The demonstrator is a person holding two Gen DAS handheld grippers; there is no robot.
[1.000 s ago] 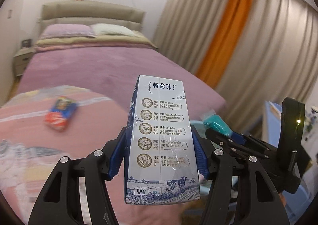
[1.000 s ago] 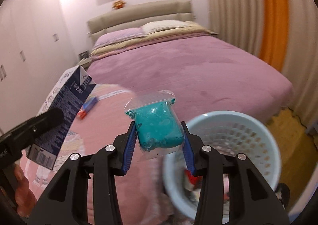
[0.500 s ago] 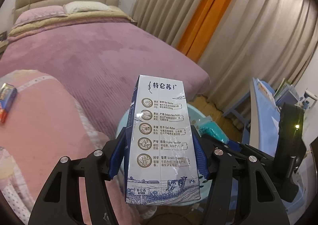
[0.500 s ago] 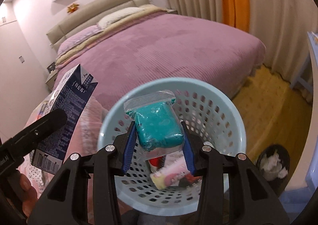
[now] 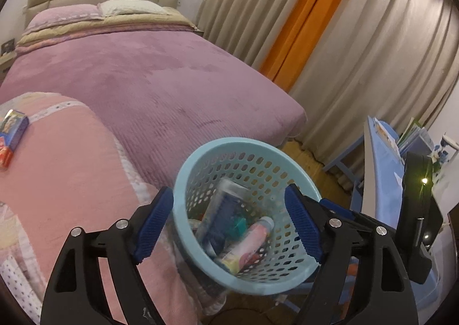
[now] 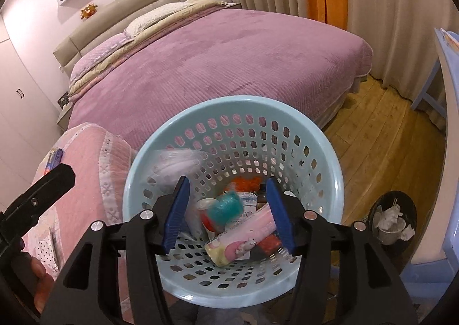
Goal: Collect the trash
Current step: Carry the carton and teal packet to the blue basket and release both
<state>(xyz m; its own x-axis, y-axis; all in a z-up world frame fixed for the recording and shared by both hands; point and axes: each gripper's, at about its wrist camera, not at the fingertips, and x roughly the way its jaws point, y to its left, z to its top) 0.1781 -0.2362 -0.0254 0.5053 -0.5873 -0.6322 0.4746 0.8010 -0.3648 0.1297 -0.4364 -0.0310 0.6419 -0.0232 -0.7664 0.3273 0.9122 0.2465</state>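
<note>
A light blue perforated basket [image 5: 200, 153] [image 6: 330, 158] stands by the bed's foot. My left gripper [image 5: 229, 224] is open and empty above it. My right gripper [image 6: 228, 214] is open and empty above it too. Inside lie the milk carton [image 5: 221, 207], blurred, the teal bag [image 6: 226, 206] [image 5: 238, 226] and a pink tube [image 6: 243, 241] [image 5: 246, 244]. A red and blue packet [image 5: 11, 135] [image 6: 53, 160] lies on the pink quilt [image 5: 66, 181].
A purple bed [image 5: 149, 75] fills the back. Beige and orange curtains [image 5: 330, 38] hang at the right. A blue table [image 5: 381, 158] stands at the right. A small black bin [image 6: 391, 221] with paper sits on the wood floor [image 6: 387, 135].
Both grippers opened over the basket. The milk carton left my left gripper and the teal bag left my right gripper; both now lie in the basket.
</note>
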